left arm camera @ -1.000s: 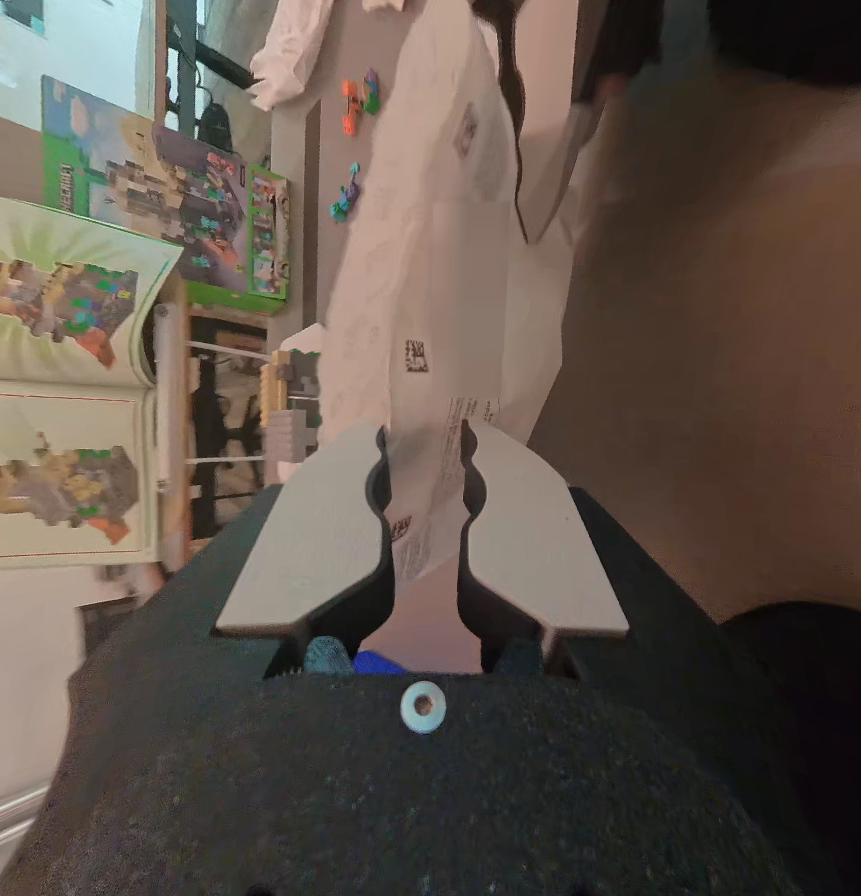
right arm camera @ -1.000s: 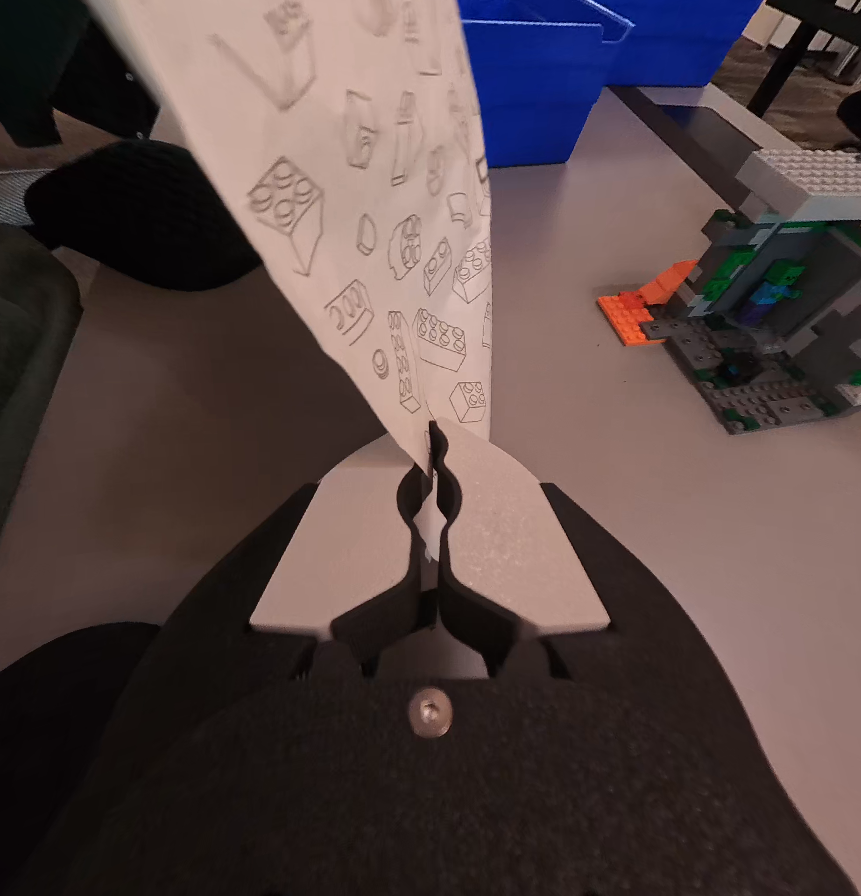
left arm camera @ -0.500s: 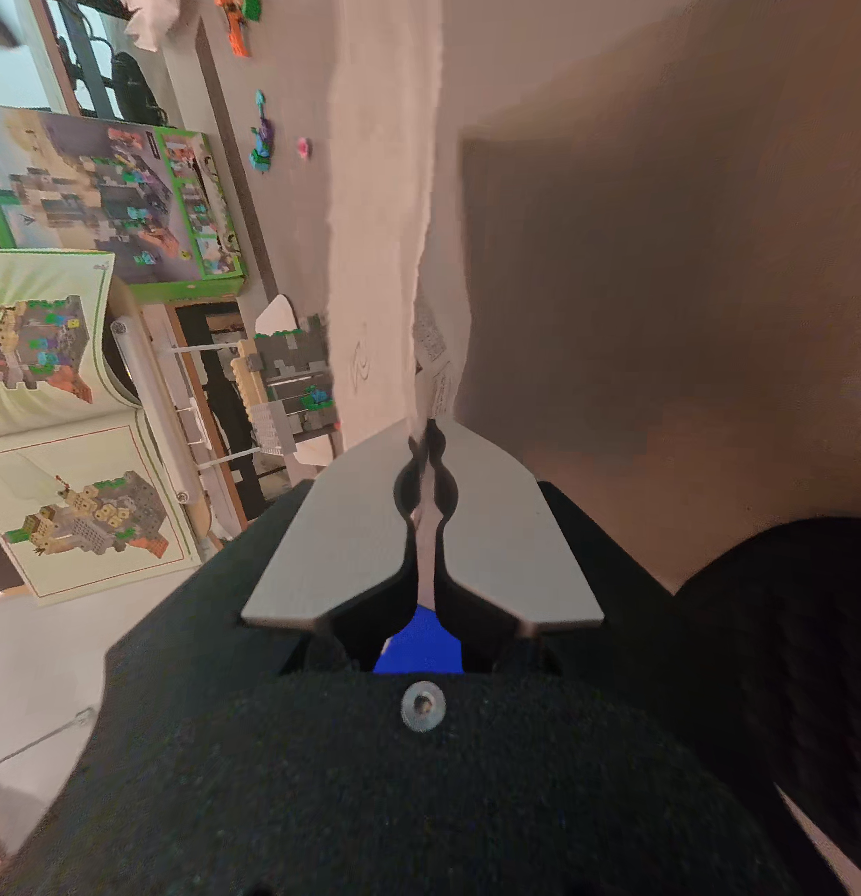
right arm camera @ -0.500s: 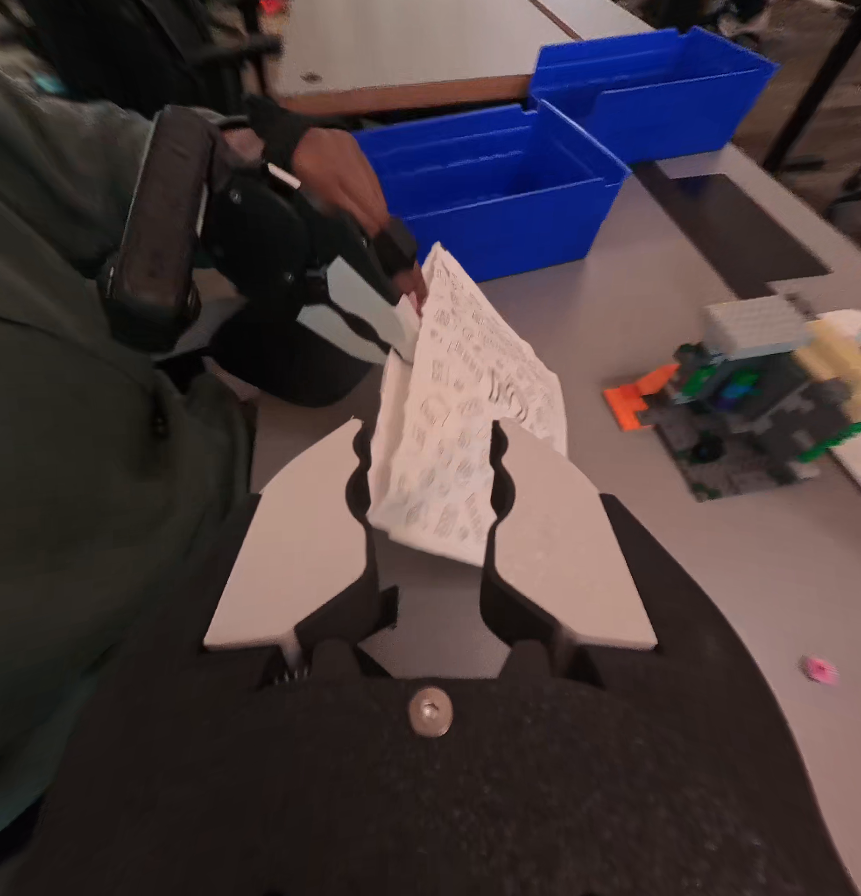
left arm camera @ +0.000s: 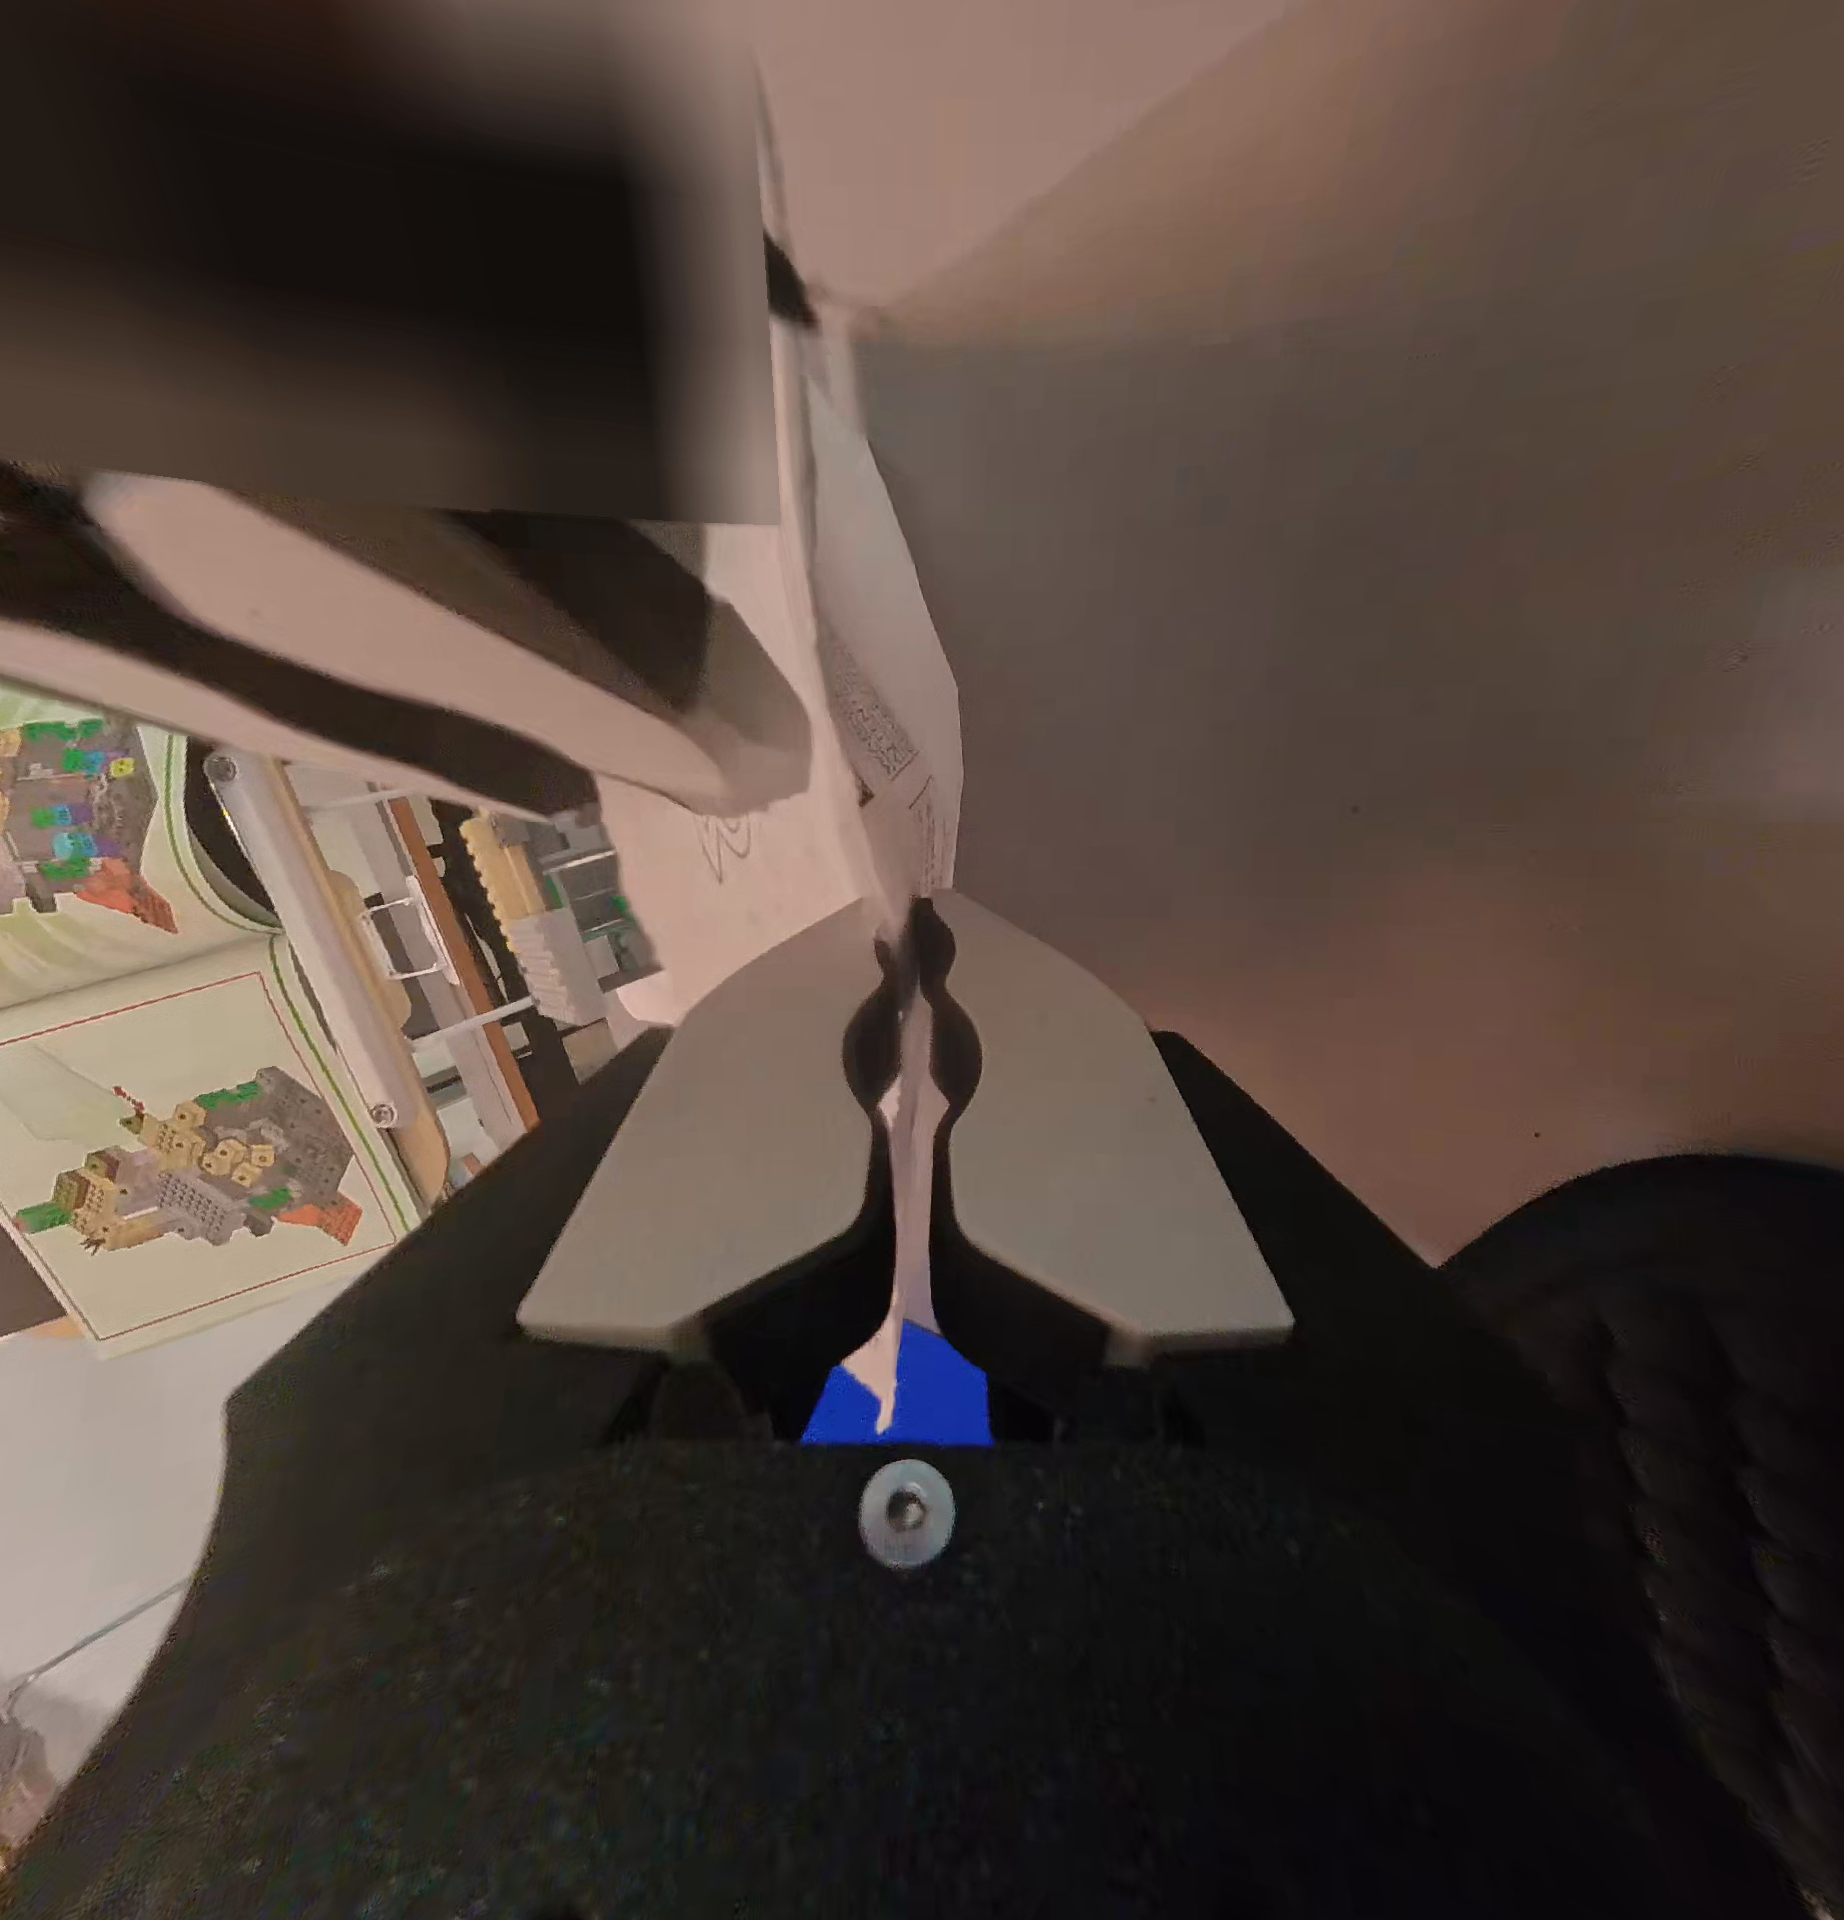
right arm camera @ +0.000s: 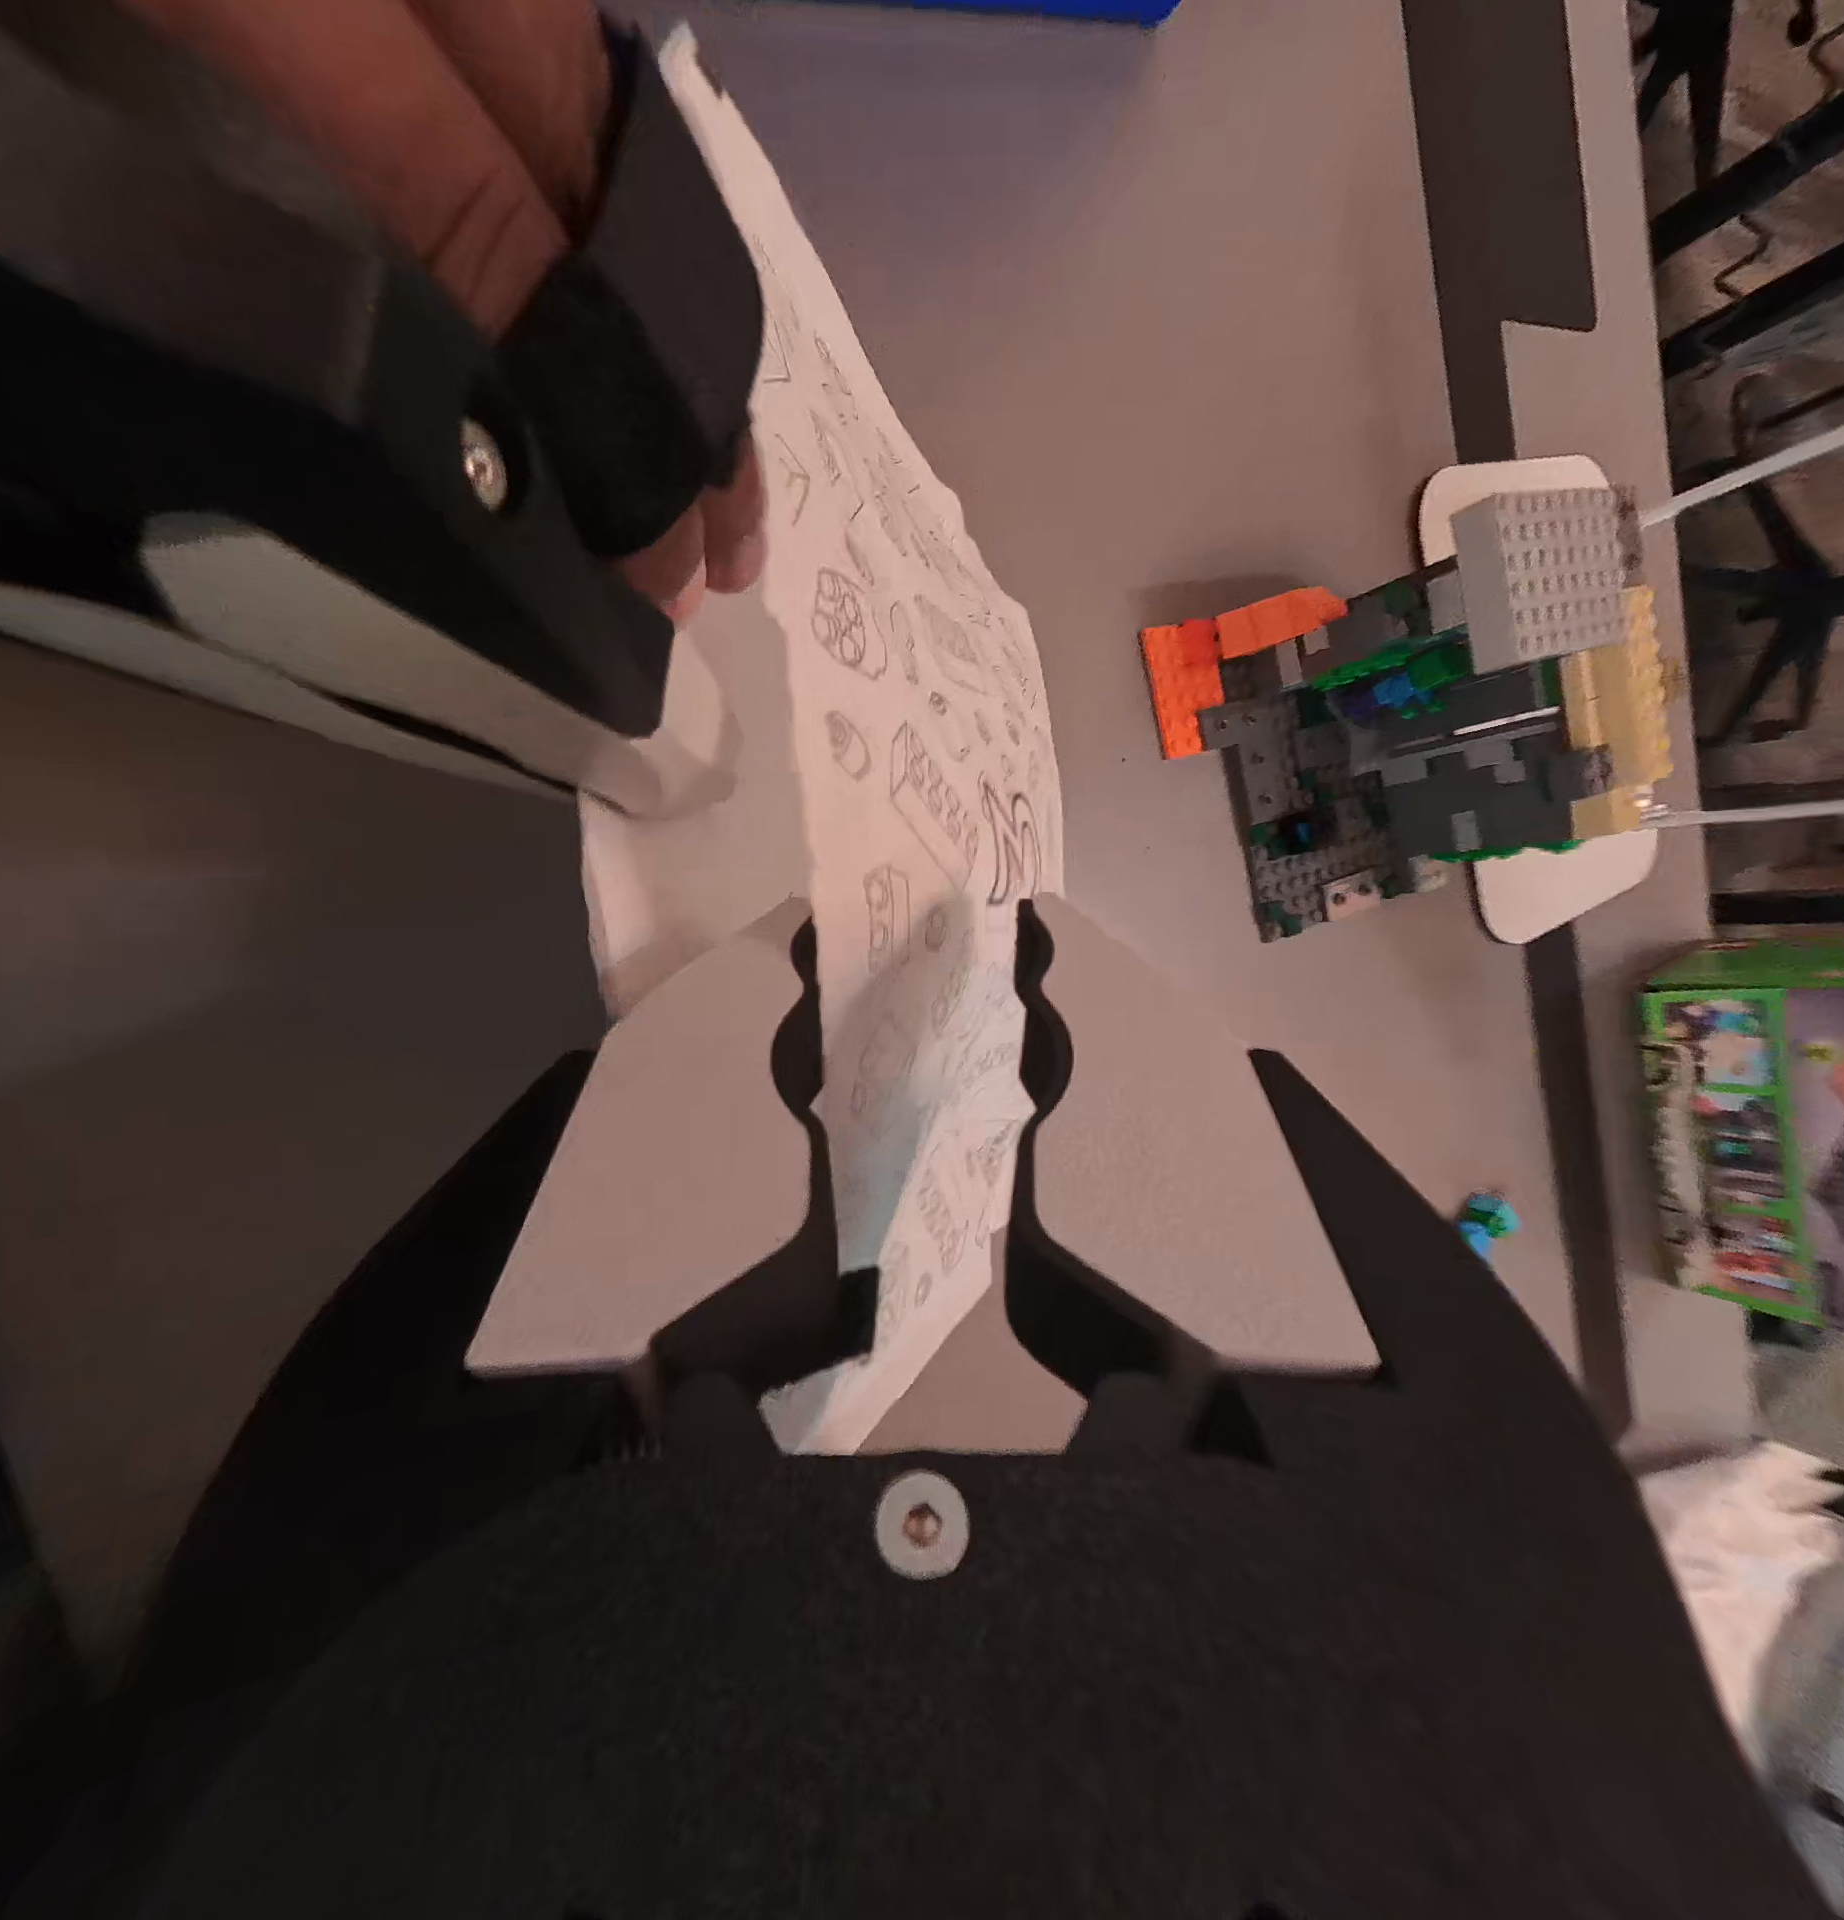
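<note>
We see the left gripper with its fingers clenched on an edge of the white paper bag, held up over the grey table. The right gripper has its fingers spread on either side of the bag's lower part, not yet pressing it. The left one reaches in from the side, a hand gripping it; the right points forward, beside the brick model.
</note>
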`<act>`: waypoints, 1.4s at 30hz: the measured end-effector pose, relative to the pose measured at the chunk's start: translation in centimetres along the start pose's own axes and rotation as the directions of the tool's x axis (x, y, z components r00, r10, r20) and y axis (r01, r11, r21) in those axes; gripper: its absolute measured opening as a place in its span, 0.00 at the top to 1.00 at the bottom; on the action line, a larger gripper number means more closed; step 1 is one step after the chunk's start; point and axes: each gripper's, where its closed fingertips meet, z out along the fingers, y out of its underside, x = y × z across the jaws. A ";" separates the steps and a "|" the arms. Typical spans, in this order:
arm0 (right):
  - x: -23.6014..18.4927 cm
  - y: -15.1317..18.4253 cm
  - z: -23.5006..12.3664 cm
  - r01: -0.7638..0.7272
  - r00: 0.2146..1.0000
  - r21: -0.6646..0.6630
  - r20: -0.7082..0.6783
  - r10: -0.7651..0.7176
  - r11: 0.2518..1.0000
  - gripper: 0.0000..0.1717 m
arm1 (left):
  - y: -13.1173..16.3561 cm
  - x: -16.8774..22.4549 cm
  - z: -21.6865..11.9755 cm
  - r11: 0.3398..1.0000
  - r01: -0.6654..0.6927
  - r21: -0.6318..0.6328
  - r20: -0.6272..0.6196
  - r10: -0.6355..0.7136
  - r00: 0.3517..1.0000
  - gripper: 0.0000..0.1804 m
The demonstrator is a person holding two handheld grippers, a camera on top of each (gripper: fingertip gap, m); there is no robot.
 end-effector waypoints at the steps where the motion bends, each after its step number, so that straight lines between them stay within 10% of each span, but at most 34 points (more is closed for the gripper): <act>1: -0.1 -0.1 0.4 0.028 1.000 -0.018 -0.012 -0.028 0.999 0.80 | -0.2 -0.1 -0.1 1.000 0.001 0.008 0.006 -0.001 1.000 1.00; 4: 0.3 -0.3 1.5 0.124 0.989 -0.052 -0.078 -0.128 0.991 1.00 | -0.6 0.0 -0.3 0.999 -0.008 0.033 -0.001 0.008 1.000 1.00; 12: 4.7 -1.9 -0.3 -0.064 0.997 -0.060 0.049 0.067 0.996 1.00 | -3.0 6.9 0.5 0.942 -0.334 0.044 -0.106 0.337 0.936 1.00; 30: 6.8 0.5 0.3 -0.044 0.999 -0.188 -0.039 0.037 0.981 1.00 | -3.5 4.9 0.2 0.958 -0.276 0.080 -0.053 0.281 0.958 1.00; 42: 7.5 -4.2 -9.2 -0.408 0.903 0.373 0.297 0.309 0.833 0.74 | -0.3 0.9 -1.3 0.987 -0.119 0.110 -0.052 0.125 0.991 1.00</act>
